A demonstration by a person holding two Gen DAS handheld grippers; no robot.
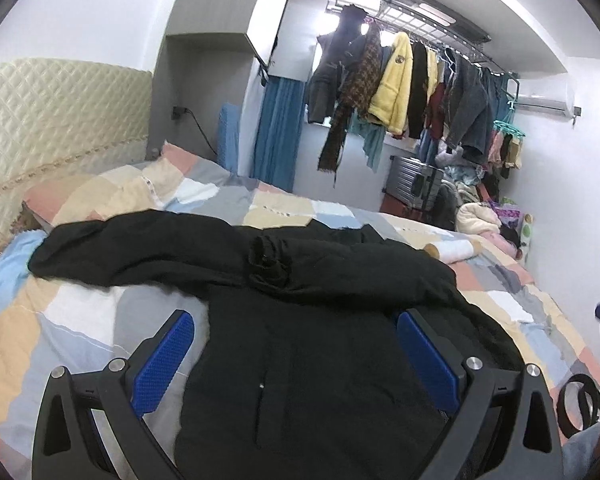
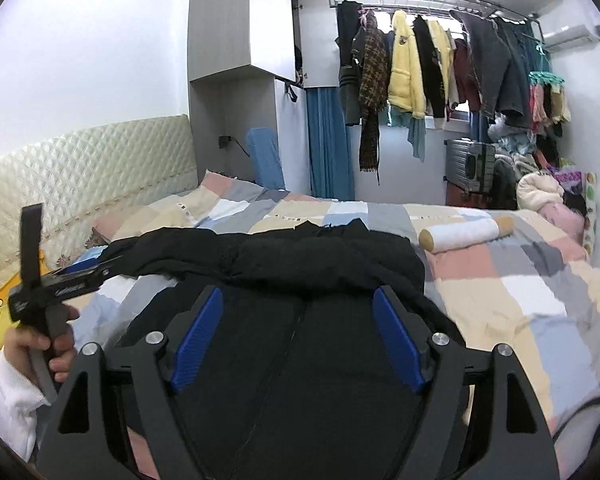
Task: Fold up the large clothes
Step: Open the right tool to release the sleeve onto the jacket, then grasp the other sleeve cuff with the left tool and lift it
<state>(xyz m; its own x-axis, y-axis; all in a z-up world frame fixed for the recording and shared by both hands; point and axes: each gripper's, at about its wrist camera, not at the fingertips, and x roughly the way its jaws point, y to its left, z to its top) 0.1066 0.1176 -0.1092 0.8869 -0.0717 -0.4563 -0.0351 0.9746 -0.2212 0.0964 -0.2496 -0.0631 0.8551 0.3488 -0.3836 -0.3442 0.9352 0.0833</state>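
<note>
Garment and tooling at one instant of a folding task: a black jacket (image 1: 300,320) lies spread on the bed (image 1: 80,320), its body running from the near edge toward the middle of the patchwork cover, with one sleeve (image 1: 132,248) stretched toward the headboard (image 1: 60,120) side and the other sleeve laid across the chest so that the two cuffs meet near the centre. The cloth looks thick, soft and limp (probably padded, so moderately heavy for its size and bulky at each crease); it should drape without springing back, yet a fold is likely to stay puffy unless pressed flat. Sensible holds, in this judgement, are the hem corners nearest the bed's near edge or the shoulder seams, where a pinch gathers the layers without sliding. The left hand-held gripper (image 1: 296,344) hovers over the lower body of the jacket with its blue pads (image 1: 164,356) spread wide, gripping nothing; whether they brush the cloth cannot be told. The right hand-held gripper (image 2: 298,332) is likewise wide apart above the same garment and empty. A white roll (image 2: 464,234) lies near the far corner of the bed, well apart from the jacket.
</note>
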